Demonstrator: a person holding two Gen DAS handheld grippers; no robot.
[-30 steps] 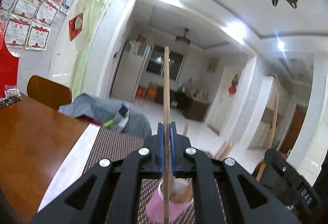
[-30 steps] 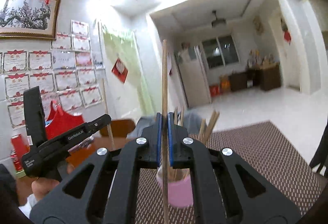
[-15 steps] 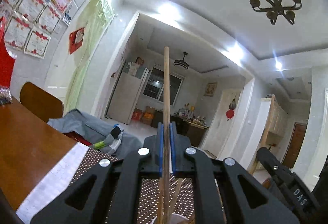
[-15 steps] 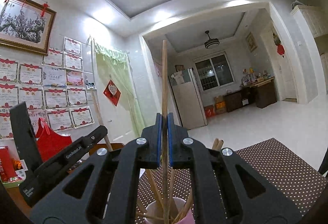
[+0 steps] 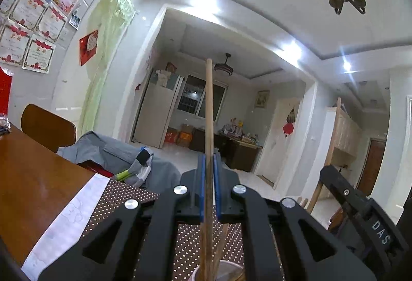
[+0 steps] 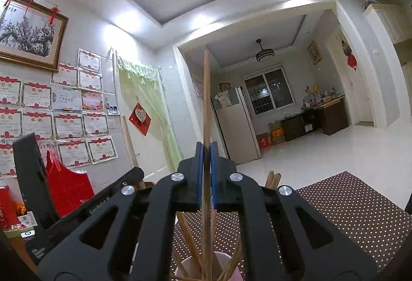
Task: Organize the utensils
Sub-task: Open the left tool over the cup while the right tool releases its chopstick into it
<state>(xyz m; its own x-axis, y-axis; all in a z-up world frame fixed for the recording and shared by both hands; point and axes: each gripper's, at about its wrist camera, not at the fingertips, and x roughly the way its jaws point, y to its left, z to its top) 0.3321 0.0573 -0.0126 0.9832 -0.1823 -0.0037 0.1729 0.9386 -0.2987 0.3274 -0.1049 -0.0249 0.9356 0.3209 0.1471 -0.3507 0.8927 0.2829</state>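
Observation:
My left gripper (image 5: 209, 160) is shut on an upright wooden chopstick (image 5: 209, 111); its lower end reaches down into a pink cup (image 5: 229, 269) at the bottom edge. In the right wrist view my right gripper (image 6: 206, 149) is shut on another upright chopstick (image 6: 206, 101), whose lower end stands inside the pink cup (image 6: 226, 264) among several other chopsticks (image 6: 188, 234). Each gripper shows in the other's view: the right one (image 5: 360, 211) at lower right, the left one (image 6: 77, 203) at lower left, each with its chopstick rising from it.
The cup stands on a brown dotted mat (image 6: 347, 203) over a wooden table (image 5: 33, 178). A wooden chair (image 5: 49, 126) with grey clothing (image 5: 113, 155) draped on it stands behind the table. Red bags and boxes (image 6: 67, 188) sit at the left by the wall.
Both grippers have come closer over the cup and sunk a little. The cup has slid to the bottom edge of both views and the chopstick ends now reach into it.

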